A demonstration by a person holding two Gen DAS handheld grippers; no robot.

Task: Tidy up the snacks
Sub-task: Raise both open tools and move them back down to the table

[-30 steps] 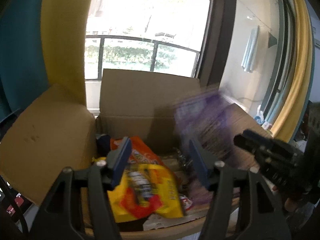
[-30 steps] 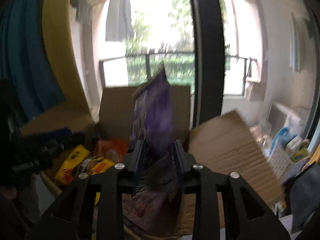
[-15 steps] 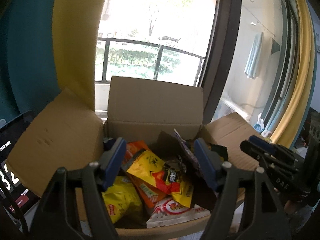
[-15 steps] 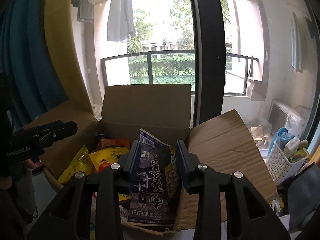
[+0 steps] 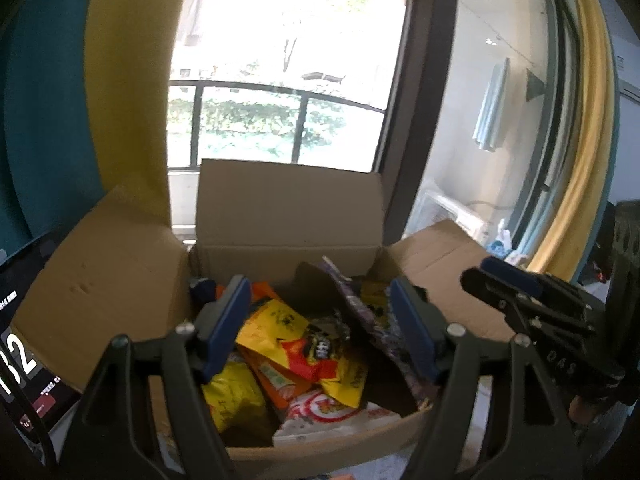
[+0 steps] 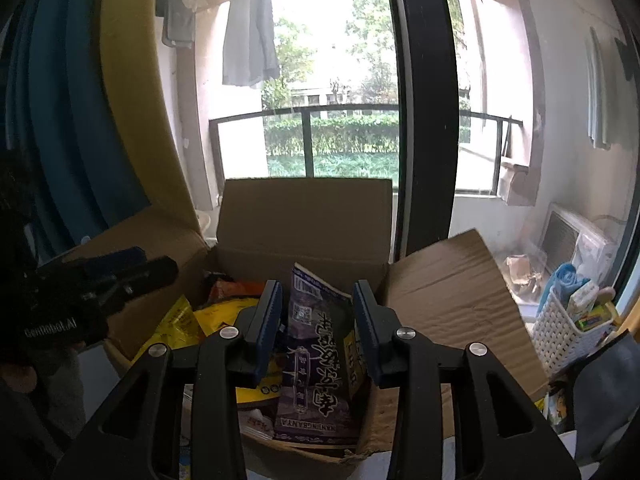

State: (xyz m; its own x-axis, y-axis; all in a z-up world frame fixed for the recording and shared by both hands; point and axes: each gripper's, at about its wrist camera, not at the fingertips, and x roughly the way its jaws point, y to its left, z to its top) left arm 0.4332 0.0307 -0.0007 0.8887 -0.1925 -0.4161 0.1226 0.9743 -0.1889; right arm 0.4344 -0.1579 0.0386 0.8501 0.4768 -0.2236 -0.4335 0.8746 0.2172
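Observation:
An open cardboard box [image 5: 288, 216] holds several snack bags. A purple bag [image 6: 320, 364] leans against the box's right wall; it also shows in the left wrist view [image 5: 368, 320]. Yellow and red bags [image 5: 296, 348], an orange one and a white one [image 5: 332, 412] lie beside it. My left gripper [image 5: 320, 320] is open and empty above the box. My right gripper [image 6: 316, 312] is open just above the purple bag, jaws apart on either side, not gripping. Each gripper shows in the other's view: the right one [image 5: 532, 308] and the left one [image 6: 100, 280].
The box flaps [image 6: 452, 292] stand open on the left, back and right. A tablet screen [image 5: 20, 360] sits at the left. A white basket [image 6: 568, 328] with items stands at the right. A window with a railing is behind.
My right gripper has opened and let go of the purple bag, which dropped into the box and leans there. The yellow bag left my left gripper's jaws and lies in the box.

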